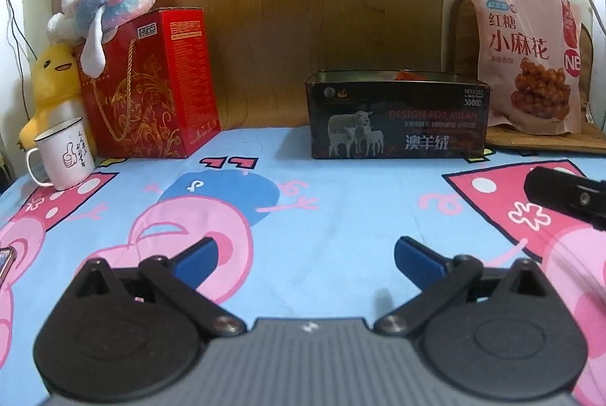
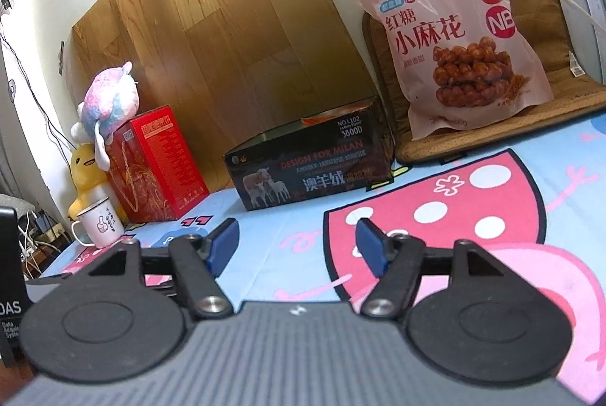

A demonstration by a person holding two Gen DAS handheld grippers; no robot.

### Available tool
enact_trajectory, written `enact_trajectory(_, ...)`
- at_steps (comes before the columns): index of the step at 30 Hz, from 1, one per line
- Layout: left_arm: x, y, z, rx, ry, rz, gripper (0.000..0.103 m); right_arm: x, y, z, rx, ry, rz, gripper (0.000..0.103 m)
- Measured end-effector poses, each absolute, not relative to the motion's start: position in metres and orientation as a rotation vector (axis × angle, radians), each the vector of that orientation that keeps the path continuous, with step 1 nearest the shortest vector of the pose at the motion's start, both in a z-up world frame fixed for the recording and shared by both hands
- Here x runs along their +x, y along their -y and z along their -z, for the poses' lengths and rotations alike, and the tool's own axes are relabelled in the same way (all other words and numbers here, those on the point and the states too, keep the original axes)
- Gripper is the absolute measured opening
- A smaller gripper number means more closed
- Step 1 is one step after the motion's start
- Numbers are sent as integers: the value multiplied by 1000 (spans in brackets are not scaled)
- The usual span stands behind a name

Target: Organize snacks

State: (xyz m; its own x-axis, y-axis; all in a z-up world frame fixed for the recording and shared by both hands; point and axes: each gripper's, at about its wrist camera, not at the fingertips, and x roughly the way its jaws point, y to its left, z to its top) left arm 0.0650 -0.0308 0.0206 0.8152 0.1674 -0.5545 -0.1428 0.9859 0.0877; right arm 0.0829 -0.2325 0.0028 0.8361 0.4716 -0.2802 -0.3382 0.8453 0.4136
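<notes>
A pink snack bag (image 1: 528, 55) of twisted dough sticks leans upright at the back right, also in the right wrist view (image 2: 458, 38). A black open-top box (image 1: 397, 114) with sheep printed on it stands left of the bag; it also shows in the right wrist view (image 2: 306, 163). Something orange (image 1: 411, 75) shows inside it. My left gripper (image 1: 305, 260) is open and empty above the cartoon sheet. My right gripper (image 2: 297, 245) is open and empty, well short of the box. Part of the right gripper (image 1: 564, 197) shows in the left wrist view.
A red gift box (image 1: 151, 84) stands at the back left with a pastel plush (image 1: 110, 0) on top. A yellow duck plush (image 1: 53, 84) and a white mug (image 1: 64, 152) sit beside it. A woven cushion (image 2: 503, 125) lies under the snack bag. A wood-pattern panel (image 1: 303, 8) backs the scene.
</notes>
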Motion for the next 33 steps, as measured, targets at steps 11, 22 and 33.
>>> enact_trajectory(11,64,31,-20,46,-598,-153,103,82,233,-3,362,-385,-432,78)
enact_trajectory(22,68,28,-18,25,-642,-152,103,83,233,-3,363,-385,-434,79)
enact_trajectory(33,67,26,-19,22,-631,-173,103,83,233,-3,363,-385,-434,80)
